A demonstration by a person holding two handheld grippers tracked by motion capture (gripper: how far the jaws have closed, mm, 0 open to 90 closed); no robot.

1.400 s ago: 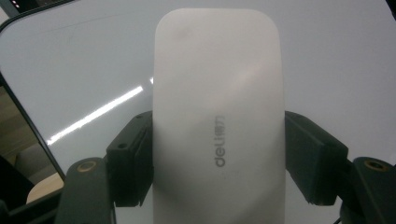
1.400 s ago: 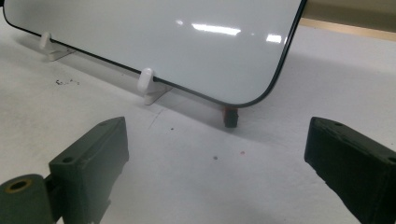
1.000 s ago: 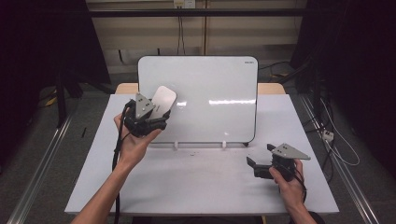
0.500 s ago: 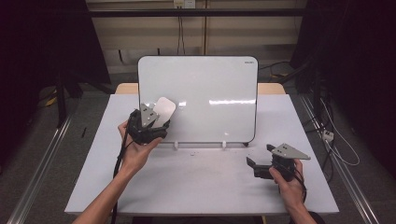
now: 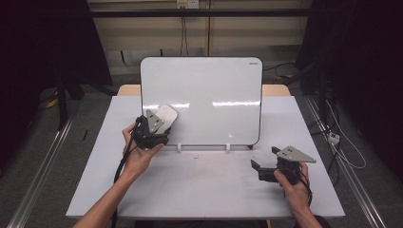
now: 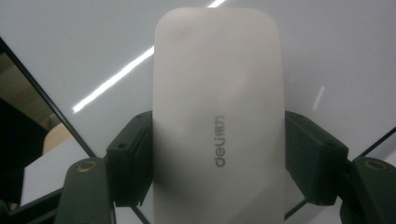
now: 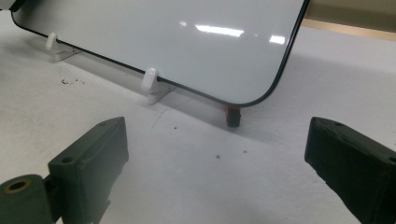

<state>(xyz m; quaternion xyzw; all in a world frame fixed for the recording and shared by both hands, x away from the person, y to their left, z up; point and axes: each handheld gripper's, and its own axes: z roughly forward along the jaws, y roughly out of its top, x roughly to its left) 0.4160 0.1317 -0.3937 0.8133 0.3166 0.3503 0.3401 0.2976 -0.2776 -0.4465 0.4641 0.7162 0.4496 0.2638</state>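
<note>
The left gripper (image 5: 153,127) is squeezing a white eraser (image 5: 164,117) from both sides, and the eraser sits right in front of the lower left part of the whiteboard (image 5: 209,90). In the left gripper view the eraser (image 6: 218,116) stands tall between the 2 black jaws, so its long side runs straight out from the gripper toward the board. I cannot tell for sure if its far face is touching the board or just very close to it. The left hand (image 5: 140,154) is much nearer the board than the right one, so the wiping job looks like its job. The right gripper (image 5: 259,167) rests low near the right front of the table (image 5: 199,190), with its jaws wide apart and nothing between them. The board leans upright on small white feet (image 7: 150,79) on the white table. Its face looks clean and shiny. The room around is dark, with cables hanging at the back.
</note>
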